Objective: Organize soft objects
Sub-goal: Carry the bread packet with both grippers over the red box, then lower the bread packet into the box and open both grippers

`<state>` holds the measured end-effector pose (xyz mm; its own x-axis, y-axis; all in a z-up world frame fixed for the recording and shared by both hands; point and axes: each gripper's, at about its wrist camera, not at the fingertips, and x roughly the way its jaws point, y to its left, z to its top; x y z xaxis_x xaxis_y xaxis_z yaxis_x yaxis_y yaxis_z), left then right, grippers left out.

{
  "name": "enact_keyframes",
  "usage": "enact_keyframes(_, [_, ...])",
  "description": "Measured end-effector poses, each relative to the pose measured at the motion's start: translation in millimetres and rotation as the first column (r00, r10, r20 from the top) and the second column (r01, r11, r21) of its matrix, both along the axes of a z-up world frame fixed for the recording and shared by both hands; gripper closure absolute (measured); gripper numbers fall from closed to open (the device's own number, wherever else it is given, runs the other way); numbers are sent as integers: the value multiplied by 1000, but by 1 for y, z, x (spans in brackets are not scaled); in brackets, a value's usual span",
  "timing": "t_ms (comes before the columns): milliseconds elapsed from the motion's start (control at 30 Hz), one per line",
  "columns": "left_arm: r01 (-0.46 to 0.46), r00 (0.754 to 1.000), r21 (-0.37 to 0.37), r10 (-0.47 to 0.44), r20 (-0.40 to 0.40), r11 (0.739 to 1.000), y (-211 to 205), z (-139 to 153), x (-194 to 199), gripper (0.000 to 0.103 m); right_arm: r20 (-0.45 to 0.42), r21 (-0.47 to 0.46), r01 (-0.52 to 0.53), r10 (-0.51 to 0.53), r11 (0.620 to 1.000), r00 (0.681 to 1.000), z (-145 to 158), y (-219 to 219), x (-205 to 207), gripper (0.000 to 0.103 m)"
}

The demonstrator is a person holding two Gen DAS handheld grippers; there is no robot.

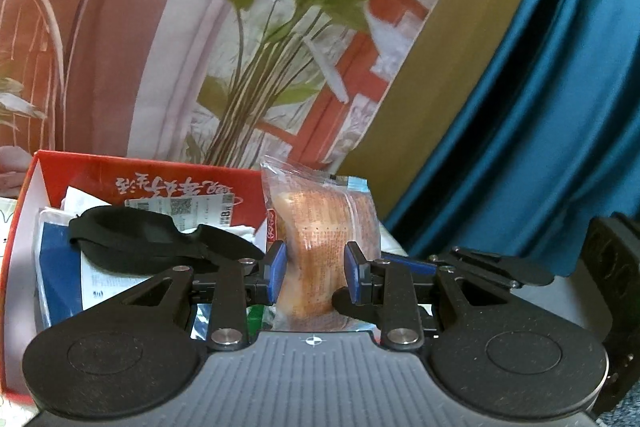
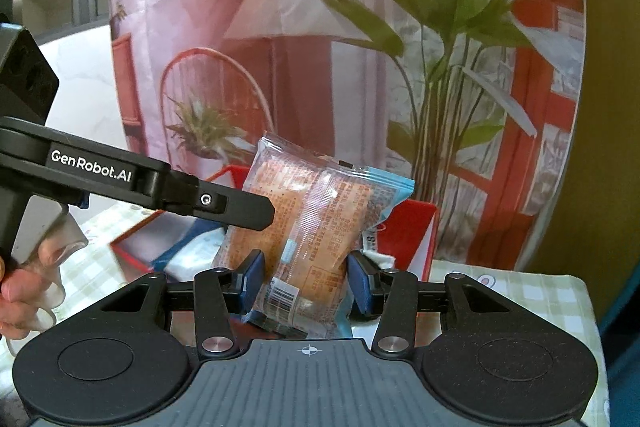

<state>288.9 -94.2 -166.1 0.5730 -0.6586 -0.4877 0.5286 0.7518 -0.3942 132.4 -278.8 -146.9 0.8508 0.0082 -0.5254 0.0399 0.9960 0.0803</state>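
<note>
Blue pads of the left gripper are clamped on a wrapped bread packet, held beside the red box.
Seen from the right wrist, a second packet is pinched mid-body by the right gripper; light, squashy, slippery film is judged best gripped gently at the middle.

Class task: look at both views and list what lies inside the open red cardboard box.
Inside the red cardboard box: a black fabric eye mask lying on top of white printed packets, and a blue packet. The mask and the gripper cover whatever lies beneath and in front.
</note>
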Motion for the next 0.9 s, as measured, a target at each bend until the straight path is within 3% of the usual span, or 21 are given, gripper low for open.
enact_keyframes(300, [6,989,62,3,-148,998,-5,-45,31,71,-158,12,23,-21,1000,987,-35,-12,42,66])
enact_keyframes(567, [9,989,100,6,-148,995,-9,-50,37,71,-222,17,45,-40,999,974,-53,-11,54,67])
enact_keyframes(633, [11,990,107,5,-144,994,-9,-48,36,67,-224,11,53,-49,999,973,-53,-11,55,67])
enact_keyframes(767, [-8,993,126,23,-118,992,-7,-44,32,47,-203,-42,91,-98,995,974,-49,-8,53,65])
enact_keyframes(900, [-24,996,148,37,-84,989,-3,-32,23,38,-172,-65,136,-145,989,974,-43,-7,44,50])
